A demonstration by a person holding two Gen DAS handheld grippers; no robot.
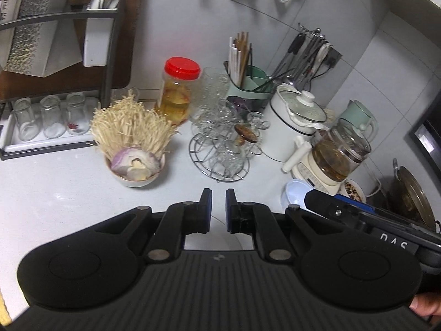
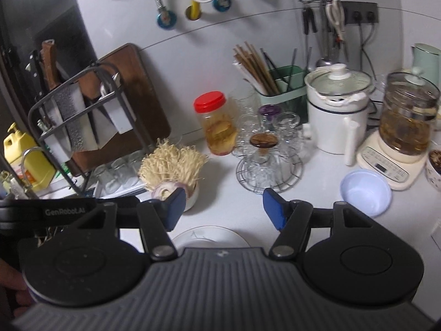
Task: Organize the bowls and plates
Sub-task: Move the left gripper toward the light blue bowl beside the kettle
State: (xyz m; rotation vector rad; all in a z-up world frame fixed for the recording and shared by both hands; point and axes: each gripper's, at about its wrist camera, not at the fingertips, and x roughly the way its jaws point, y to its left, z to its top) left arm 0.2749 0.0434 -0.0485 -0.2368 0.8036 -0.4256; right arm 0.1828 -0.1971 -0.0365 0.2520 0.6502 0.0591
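Note:
A white bowl (image 1: 136,178) of enoki mushrooms and a cut onion stands on the counter ahead of my left gripper (image 1: 218,202), whose jaws are nearly closed and hold nothing. It also shows in the right wrist view (image 2: 193,195). An empty pale blue bowl (image 2: 365,193) sits at the right, also in the left wrist view (image 1: 293,194). A white plate (image 2: 210,237) lies just under my right gripper (image 2: 223,208), which is open and empty. A patterned bowl (image 2: 435,167) of dark food is at the far right.
A wire rack of glass cups (image 2: 268,162), a red-lidded jar (image 2: 216,122), a chopstick holder (image 2: 284,85), a white pot (image 2: 337,110), a glass kettle (image 2: 408,115), and a dish rack (image 2: 80,127) with glasses crowd the back of the counter. A wok (image 1: 410,193) is at right.

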